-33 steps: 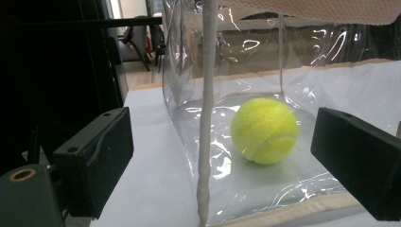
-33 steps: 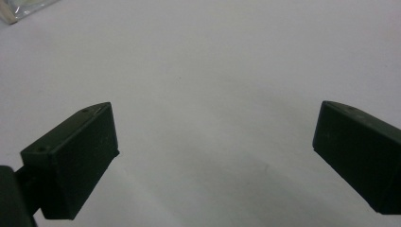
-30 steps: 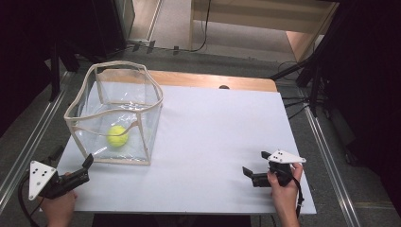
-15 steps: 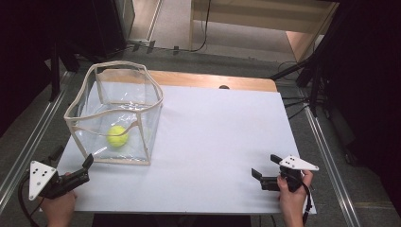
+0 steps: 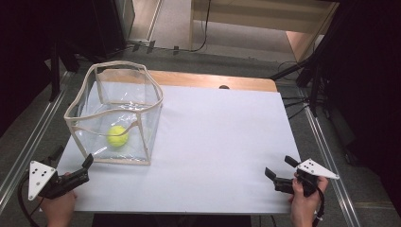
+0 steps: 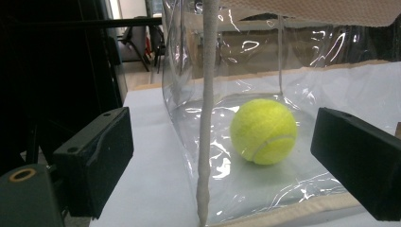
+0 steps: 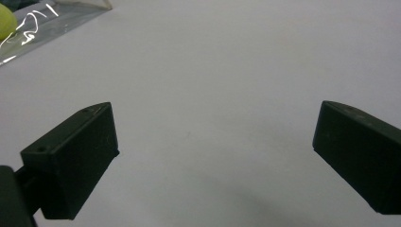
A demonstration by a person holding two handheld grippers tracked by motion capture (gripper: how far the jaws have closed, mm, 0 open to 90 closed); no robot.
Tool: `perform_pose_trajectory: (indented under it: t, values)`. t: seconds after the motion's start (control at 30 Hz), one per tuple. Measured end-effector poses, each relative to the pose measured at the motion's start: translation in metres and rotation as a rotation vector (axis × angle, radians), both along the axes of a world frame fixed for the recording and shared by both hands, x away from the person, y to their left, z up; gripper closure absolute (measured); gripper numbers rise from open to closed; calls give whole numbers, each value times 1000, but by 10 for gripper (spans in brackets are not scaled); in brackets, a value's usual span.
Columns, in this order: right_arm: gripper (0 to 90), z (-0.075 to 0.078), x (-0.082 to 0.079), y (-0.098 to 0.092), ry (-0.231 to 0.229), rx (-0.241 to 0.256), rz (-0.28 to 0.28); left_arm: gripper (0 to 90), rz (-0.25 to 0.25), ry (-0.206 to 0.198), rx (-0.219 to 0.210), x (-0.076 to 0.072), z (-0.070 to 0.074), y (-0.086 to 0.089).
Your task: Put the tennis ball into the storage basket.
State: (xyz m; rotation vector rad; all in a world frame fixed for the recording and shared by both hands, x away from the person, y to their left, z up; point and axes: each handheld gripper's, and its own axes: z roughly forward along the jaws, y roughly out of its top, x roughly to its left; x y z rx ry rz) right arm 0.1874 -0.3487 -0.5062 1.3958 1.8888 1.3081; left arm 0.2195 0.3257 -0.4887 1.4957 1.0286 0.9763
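Observation:
A yellow tennis ball [image 5: 117, 135] lies on the floor of a clear plastic bin with beige trim [image 5: 142, 124] at the table's left. My left gripper [image 5: 72, 157] rests open at the near left corner, just short of the bin's near wall. In the left gripper view the bin's corner seam [image 6: 205, 118] stands between the open jaws of the left gripper [image 6: 222, 127], with the ball [image 6: 264, 131] behind the plastic. My right gripper [image 5: 280, 167] is open and holds nothing near the table's front right edge. In the right gripper view the right gripper [image 7: 215, 123] hovers over bare white surface.
The white tabletop [image 5: 222, 137] spreads between the bin and the right gripper, with a wooden strip [image 5: 213, 80] along its far edge. Metal rails [image 5: 326, 142] run along both sides. In the right gripper view the bin's corner [image 7: 47, 19] and a sliver of ball [image 7: 5, 21] appear at top left.
My right gripper has drawn back toward the near right corner of the table, still open. The left gripper, bin and ball have not moved.

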Motion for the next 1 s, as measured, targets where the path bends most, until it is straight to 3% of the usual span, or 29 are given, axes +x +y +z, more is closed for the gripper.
perform_pose_trajectory:
  t: [0.53,1.0]
  values:
    - [0,-2,-9,-13,-57,-3,-52,69,-1,-1,-2,0,0,0]
    - [0,-5,-5,-6,-37,-28,-39,69,0,-1,-1,0,0,0]
